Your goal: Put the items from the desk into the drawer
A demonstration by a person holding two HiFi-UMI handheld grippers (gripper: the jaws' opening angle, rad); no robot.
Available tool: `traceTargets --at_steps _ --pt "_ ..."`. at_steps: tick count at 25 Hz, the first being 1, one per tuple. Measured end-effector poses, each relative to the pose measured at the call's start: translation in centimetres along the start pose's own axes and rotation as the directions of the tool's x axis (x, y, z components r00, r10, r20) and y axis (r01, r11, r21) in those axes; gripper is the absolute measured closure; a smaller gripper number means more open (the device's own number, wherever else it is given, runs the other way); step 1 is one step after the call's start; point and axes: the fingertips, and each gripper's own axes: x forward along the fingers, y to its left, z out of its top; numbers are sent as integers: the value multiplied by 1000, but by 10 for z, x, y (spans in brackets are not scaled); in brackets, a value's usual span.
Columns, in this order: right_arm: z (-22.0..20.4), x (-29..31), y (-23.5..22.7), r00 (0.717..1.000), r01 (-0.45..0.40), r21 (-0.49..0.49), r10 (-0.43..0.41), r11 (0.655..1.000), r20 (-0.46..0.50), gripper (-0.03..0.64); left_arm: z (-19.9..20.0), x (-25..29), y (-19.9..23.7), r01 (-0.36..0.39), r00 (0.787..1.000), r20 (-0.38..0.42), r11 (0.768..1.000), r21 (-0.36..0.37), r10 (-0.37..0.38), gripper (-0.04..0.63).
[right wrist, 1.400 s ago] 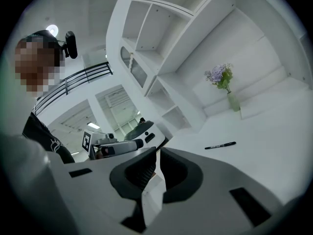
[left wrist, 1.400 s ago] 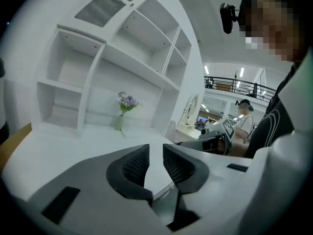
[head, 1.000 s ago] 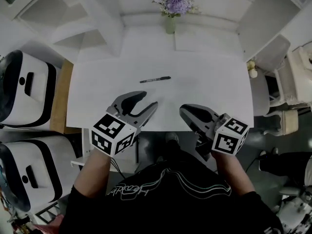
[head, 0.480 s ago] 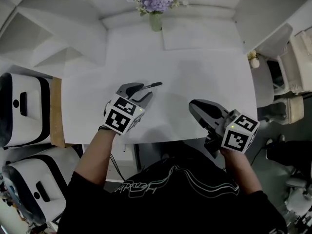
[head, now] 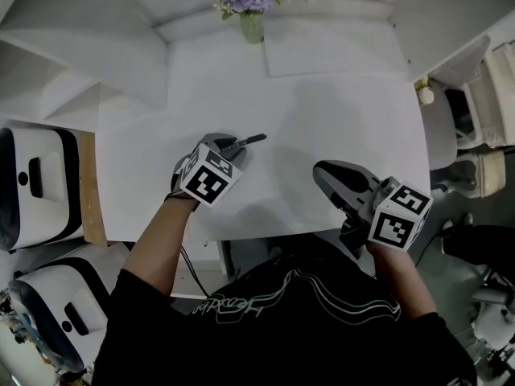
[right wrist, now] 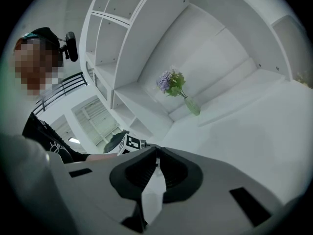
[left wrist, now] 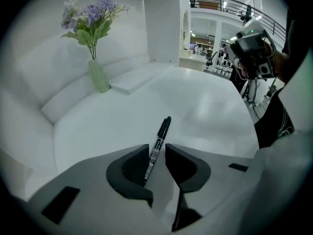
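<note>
The left gripper (left wrist: 157, 150) tips down over the black pen (left wrist: 162, 132) lying on the white desk (head: 338, 111). Its jaws have just been closing, with the pen between them but not yet pinched. I'd finish the squeeze square across the barrel (a slim round pen rolls away easily), then lift straight up. The right gripper (right wrist: 156, 159) waits near the desk's front edge, closed and empty.

The white label on the black pen (left wrist: 154, 153) carries print too small to read. White script lettering across the person's black shirt (head: 241, 305) cannot be made out. No other text is legible.
</note>
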Motion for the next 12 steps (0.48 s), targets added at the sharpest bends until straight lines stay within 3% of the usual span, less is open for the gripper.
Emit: traceTargets --at_steps 5,12 --pt "-4 -1 3 1000 5 0 -5 1000 -10 561 0 0 -7 35 999 -5 999 -38 -36 530" --pt "-14 -7 26 1000 0 -13 0 1000 -16 561 -3 -13 -18 11 1000 25 993 -116 -8 537"
